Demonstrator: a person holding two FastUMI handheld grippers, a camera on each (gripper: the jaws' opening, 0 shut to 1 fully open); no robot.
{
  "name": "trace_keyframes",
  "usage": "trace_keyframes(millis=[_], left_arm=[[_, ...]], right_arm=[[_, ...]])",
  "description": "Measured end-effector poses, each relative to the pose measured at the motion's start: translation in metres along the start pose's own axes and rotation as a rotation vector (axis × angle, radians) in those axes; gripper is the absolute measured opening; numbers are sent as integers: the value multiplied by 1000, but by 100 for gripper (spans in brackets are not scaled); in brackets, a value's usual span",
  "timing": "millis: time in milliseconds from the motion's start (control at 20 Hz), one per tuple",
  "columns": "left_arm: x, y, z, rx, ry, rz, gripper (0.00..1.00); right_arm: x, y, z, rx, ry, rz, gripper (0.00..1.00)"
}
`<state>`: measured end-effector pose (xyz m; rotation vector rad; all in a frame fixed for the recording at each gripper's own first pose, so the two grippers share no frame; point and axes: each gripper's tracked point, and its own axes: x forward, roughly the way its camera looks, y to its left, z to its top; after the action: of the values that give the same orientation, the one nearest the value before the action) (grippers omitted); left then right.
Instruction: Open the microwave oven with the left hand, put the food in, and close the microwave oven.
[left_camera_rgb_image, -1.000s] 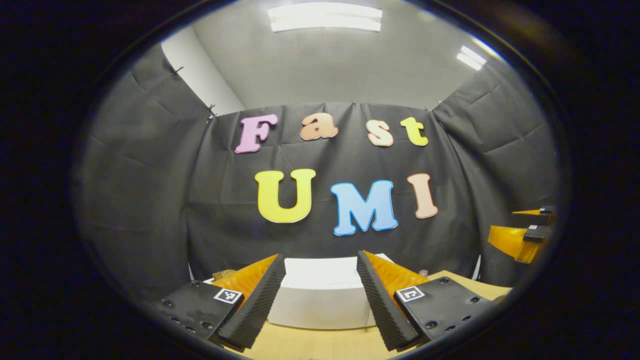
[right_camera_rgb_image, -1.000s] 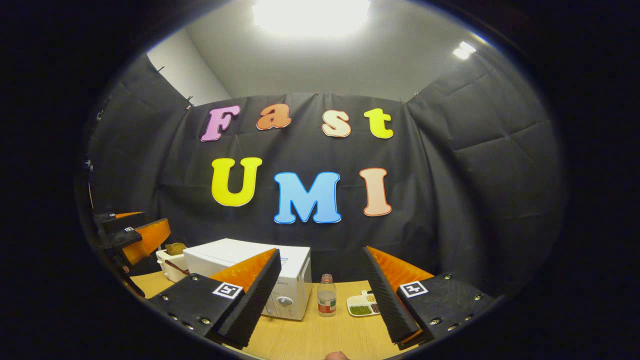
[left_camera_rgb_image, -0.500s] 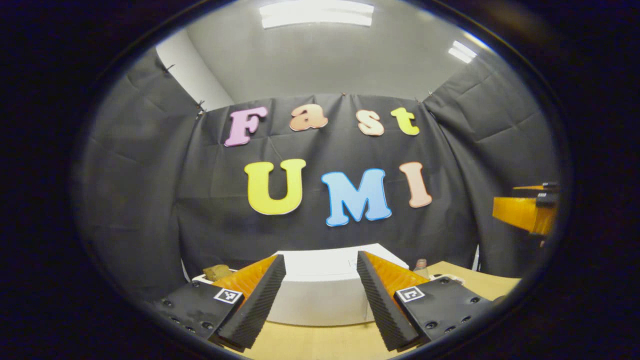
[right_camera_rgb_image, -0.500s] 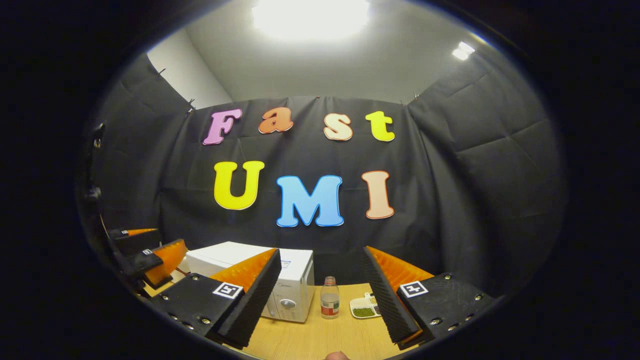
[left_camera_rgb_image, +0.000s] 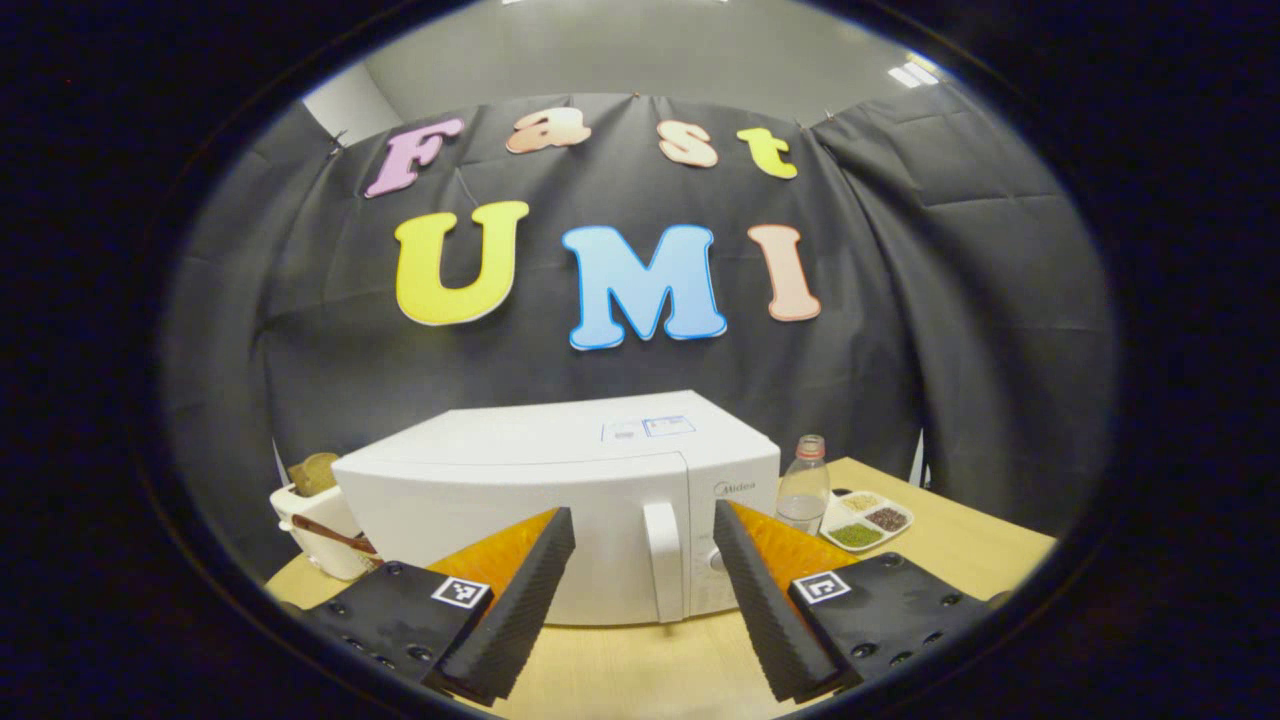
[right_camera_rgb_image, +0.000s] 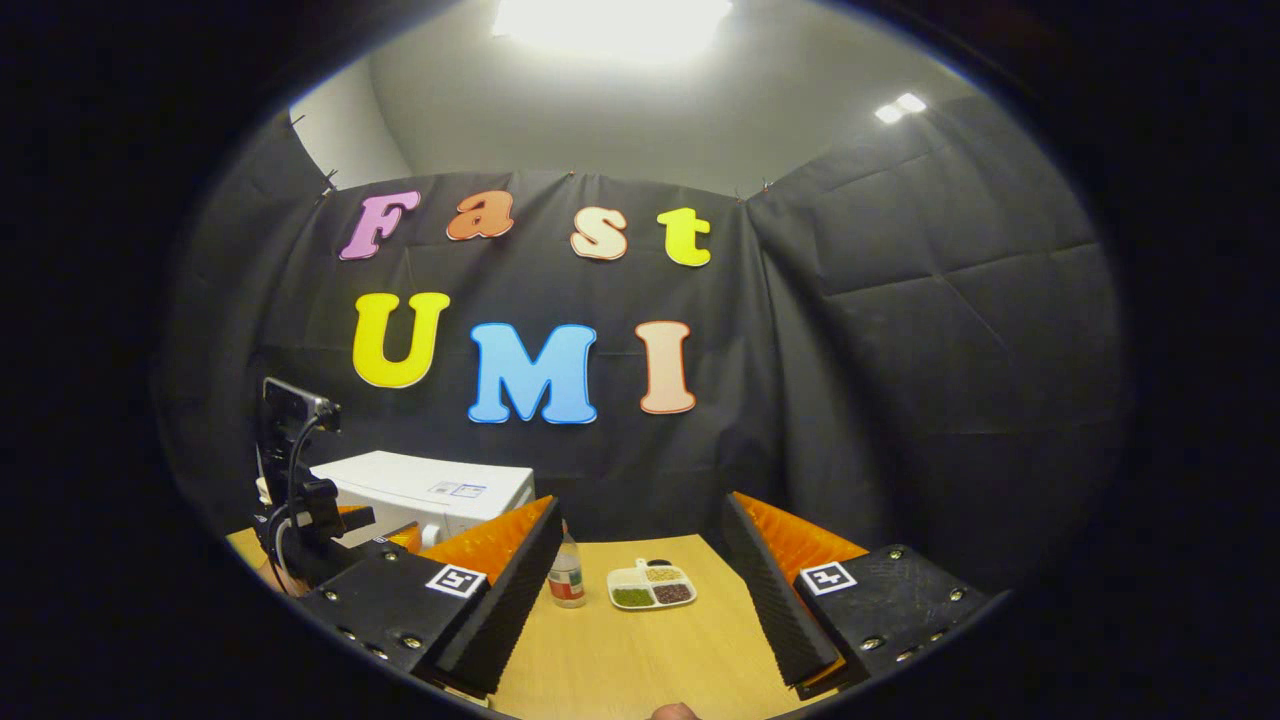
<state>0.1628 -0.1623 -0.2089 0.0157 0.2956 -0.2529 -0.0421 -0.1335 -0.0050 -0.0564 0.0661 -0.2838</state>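
Now white microwave (left_camera_rgb_image: 560, 500) door closed, upright handle (left_camera_rgb_image: 661, 560) facing spread left gripper (left_camera_rgb_image: 640, 610); right gripper (right_camera_rgb_image: 640, 600) spread.

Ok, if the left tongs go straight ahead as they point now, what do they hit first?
Most likely the microwave: its closed door and white handle sit right between the open left tongs. Nothing stands in between, though how far off it is remains hard to judge.
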Motion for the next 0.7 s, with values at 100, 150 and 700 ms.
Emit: trace_keyframes(millis=[100,150,700], left_arm=[[20,-3,-17,-3,39,2,95],[26,-4,-26,6,63,-1,90],[70,-16,-60,-10,186,28,38]], right_arm=[[-4,-19,3,-8,-5,-42,98],[-5,-25,4,-6,-5,-58,98],[-17,-50,-5,-43,29,-96,98]])
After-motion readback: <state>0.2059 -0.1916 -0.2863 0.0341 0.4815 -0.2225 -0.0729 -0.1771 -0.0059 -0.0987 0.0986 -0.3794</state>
